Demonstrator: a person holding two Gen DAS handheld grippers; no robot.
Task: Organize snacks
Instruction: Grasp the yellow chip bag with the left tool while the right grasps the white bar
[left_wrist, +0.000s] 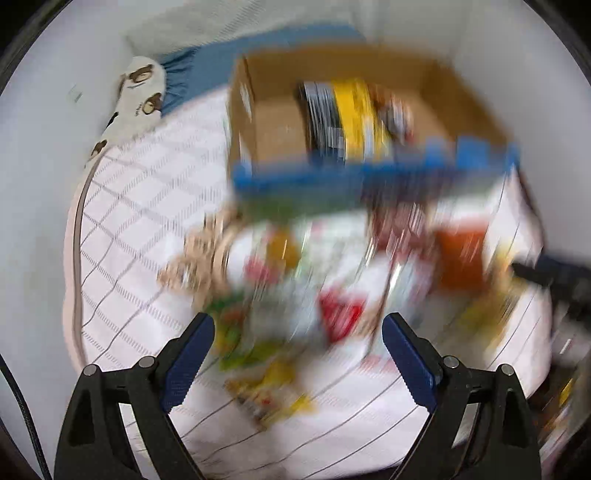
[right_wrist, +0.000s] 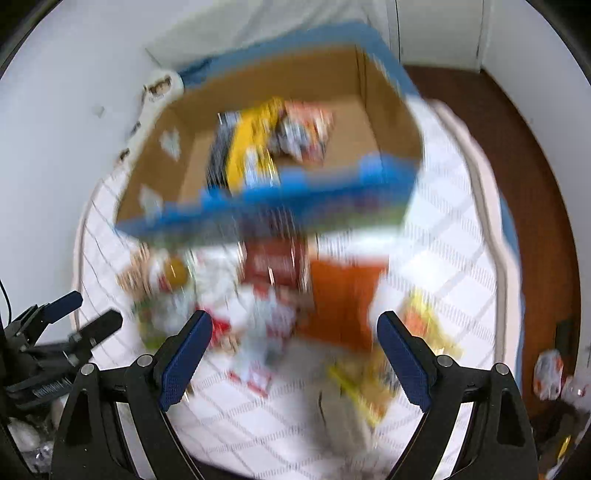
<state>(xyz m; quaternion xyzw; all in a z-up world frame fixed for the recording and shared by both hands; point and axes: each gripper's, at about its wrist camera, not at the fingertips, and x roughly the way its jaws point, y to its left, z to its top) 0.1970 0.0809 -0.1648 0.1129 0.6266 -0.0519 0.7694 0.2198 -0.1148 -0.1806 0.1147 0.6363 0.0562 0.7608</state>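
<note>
Blue-padded fingers of the left gripper (left_wrist: 297, 354) stood spread wide, holding nothing, above blurred loose snack packets (left_wrist: 317, 280) on the white quilted mattress (left_wrist: 122, 206). At twelve o'clock sat the brown cardboard box with a blue rim (left_wrist: 369, 173), some packets already inside. The right gripper (right_wrist: 293, 350) was equally wide and empty. Grabbing amid such overlap could pinch two packets or quilt fabric.

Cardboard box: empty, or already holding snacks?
Partly filled: cardboard box is open-topped, a yellow packet and another blurred packet inside, bare floor showing.
</note>
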